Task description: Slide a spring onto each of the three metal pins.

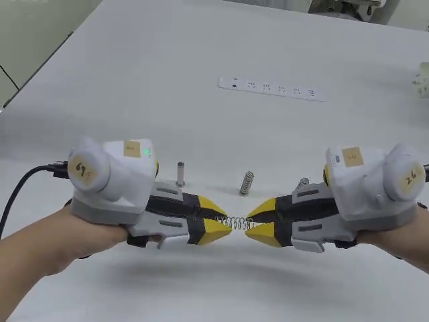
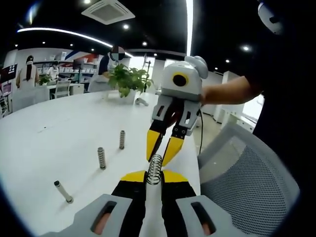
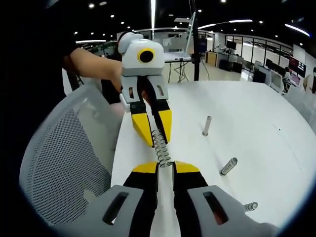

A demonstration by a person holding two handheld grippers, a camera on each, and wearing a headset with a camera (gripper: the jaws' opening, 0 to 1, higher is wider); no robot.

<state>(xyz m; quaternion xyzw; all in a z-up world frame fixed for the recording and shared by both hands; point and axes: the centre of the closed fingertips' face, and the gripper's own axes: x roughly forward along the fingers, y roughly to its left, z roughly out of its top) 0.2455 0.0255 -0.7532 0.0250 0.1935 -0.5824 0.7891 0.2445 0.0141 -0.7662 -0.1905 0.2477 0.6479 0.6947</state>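
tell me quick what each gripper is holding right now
left gripper: closed on one end of the spring
right gripper: closed on the spring's other end

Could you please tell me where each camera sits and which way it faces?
Head view: on the headset, looking forward and down at the table; each arm, left gripper and right gripper show.
Left gripper view: on the left gripper, facing the right gripper; own jaws below, an arm beyond.
Right gripper view: on the right gripper, facing the left gripper; own jaws, an arm.
Shared: the held spring, the bare pin.
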